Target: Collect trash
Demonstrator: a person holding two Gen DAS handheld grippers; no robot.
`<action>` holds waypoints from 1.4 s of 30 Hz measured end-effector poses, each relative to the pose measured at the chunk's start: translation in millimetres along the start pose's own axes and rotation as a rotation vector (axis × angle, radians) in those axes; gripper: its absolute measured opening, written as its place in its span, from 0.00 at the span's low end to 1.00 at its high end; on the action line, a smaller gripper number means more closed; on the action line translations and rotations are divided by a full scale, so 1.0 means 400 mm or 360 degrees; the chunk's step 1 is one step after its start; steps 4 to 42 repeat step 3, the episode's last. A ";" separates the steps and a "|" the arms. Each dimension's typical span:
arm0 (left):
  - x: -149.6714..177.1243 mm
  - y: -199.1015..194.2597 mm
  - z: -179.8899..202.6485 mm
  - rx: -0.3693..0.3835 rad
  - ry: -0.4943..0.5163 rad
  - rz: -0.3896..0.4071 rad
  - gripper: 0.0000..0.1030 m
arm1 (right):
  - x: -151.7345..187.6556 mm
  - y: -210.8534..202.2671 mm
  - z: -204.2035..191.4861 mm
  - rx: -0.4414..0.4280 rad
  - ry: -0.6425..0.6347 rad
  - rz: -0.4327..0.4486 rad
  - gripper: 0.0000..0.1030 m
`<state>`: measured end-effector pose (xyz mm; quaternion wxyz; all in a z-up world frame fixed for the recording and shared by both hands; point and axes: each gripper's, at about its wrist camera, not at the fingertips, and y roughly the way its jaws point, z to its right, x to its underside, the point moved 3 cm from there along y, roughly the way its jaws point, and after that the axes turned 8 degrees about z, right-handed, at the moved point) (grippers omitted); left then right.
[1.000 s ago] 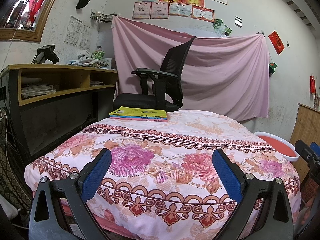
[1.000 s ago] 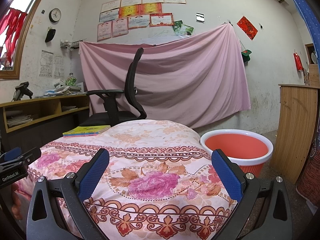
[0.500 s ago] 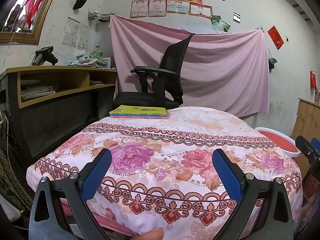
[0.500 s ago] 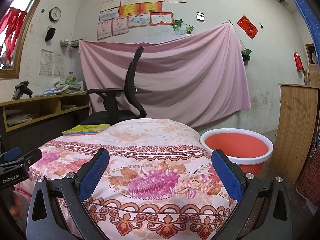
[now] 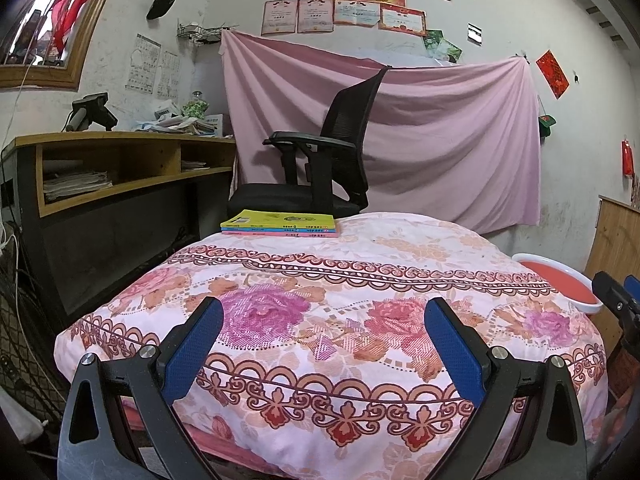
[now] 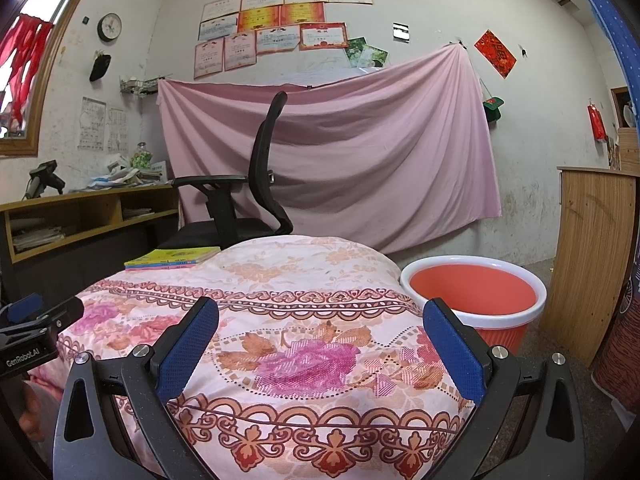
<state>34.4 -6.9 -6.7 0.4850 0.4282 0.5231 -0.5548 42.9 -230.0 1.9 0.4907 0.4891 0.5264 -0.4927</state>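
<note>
A red bin with a white rim (image 6: 474,298) stands on the floor to the right of the floral-covered table (image 6: 304,280); its rim (image 5: 560,280) shows at the right edge in the left wrist view. My left gripper (image 5: 323,338) hovers open over the near edge of the floral cover (image 5: 340,276), nothing between its blue pads. My right gripper (image 6: 320,338) is open too, empty, above the cover's near right part. No loose trash is visible on the cover. The other gripper's tip shows at each view's side edge.
A stack of books (image 5: 280,224) lies at the far left of the cover. A black office chair (image 5: 320,168) stands behind it, a wooden desk (image 5: 120,168) at left, a wooden cabinet (image 6: 592,264) at right, a pink sheet (image 6: 340,152) on the wall.
The left wrist view has lifted and tilted slightly, showing more of the cover's front. A fingertip seen at its bottom edge half a second ago is gone. Both grippers stay open.
</note>
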 end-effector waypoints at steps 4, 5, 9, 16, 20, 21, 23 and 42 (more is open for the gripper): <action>-0.001 0.001 -0.003 0.0000 -0.0004 -0.0003 0.96 | 0.001 0.002 0.000 0.0000 0.0000 0.0000 1.00; -0.001 0.001 -0.003 0.0000 -0.0004 -0.0003 0.96 | 0.001 0.002 0.000 0.0000 0.0000 0.0000 1.00; -0.001 0.001 -0.003 0.0000 -0.0004 -0.0003 0.96 | 0.001 0.002 0.000 0.0000 0.0000 0.0000 1.00; -0.001 0.001 -0.003 0.0000 -0.0004 -0.0003 0.96 | 0.001 0.002 0.000 0.0000 0.0000 0.0000 1.00; -0.001 0.001 -0.003 0.0000 -0.0004 -0.0003 0.96 | 0.001 0.002 0.000 0.0000 0.0000 0.0000 1.00; -0.001 0.001 -0.003 0.0000 -0.0004 -0.0003 0.96 | 0.001 0.002 0.000 0.0000 0.0000 0.0000 1.00; -0.001 0.001 -0.003 0.0000 -0.0004 -0.0003 0.96 | 0.001 0.002 0.000 0.0000 0.0000 0.0000 1.00; -0.001 0.001 -0.003 0.0000 -0.0004 -0.0003 0.96 | 0.001 0.002 0.000 0.0000 0.0000 0.0000 1.00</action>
